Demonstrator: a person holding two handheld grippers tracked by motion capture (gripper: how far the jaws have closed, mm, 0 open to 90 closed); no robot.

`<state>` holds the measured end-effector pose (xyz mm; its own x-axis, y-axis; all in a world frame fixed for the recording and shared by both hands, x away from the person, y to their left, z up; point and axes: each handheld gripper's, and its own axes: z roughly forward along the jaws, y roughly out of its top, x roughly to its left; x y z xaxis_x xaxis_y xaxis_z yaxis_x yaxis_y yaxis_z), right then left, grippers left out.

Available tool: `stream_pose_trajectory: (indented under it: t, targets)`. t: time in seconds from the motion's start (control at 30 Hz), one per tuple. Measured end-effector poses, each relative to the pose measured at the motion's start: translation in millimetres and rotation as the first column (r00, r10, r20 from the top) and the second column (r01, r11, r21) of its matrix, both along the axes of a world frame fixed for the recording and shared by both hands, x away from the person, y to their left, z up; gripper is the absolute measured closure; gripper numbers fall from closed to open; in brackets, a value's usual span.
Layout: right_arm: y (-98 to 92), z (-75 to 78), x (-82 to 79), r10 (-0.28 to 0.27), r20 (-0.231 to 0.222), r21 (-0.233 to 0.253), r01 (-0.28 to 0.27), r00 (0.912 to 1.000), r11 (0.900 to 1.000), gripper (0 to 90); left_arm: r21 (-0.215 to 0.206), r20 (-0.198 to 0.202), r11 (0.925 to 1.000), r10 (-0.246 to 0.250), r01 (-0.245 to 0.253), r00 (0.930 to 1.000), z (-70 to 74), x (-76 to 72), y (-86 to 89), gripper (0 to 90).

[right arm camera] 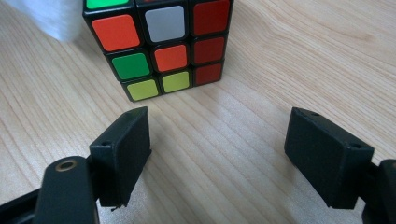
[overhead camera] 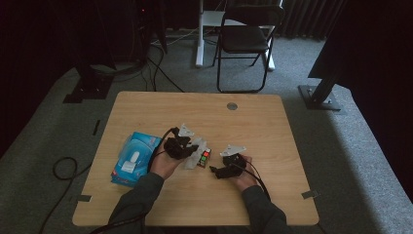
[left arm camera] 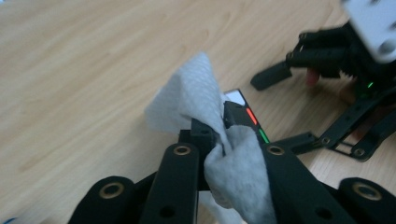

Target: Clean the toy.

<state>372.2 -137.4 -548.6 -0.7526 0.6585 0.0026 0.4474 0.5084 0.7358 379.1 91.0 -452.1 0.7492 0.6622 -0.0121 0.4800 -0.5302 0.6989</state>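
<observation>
A Rubik's cube rests on the wooden table near its middle. My left gripper is shut on a white wipe, which it holds against the cube's left side. My right gripper stands open just to the cube's right, its jaws wide apart with bare wood between them, a short way off the cube. In the left gripper view the right gripper shows beyond the cube.
A blue pack of wipes lies at the table's left, beside my left forearm. A round grommet sits near the far edge. A folding chair and stand bases are on the carpet beyond the table.
</observation>
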Motion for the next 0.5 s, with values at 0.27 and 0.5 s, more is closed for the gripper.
stream_pose_trajectory:
  t: [0.27,0.5]
  targets:
    - [0.0,-0.1,0.1,0.000,0.001,0.001,0.000,1.0000,1.000,22.0,0.012,-0.016,0.9996,-0.026,0.026,0.9995,-13.7,0.3,-9.8,64.1]
    - [0.2,-0.1,0.0,-0.002,0.001,0.002,0.002,1.0000,1.000,22.2,0.023,-0.035,0.9994,-0.026,0.027,0.9991,-24.6,3.0,-11.0,66.5]
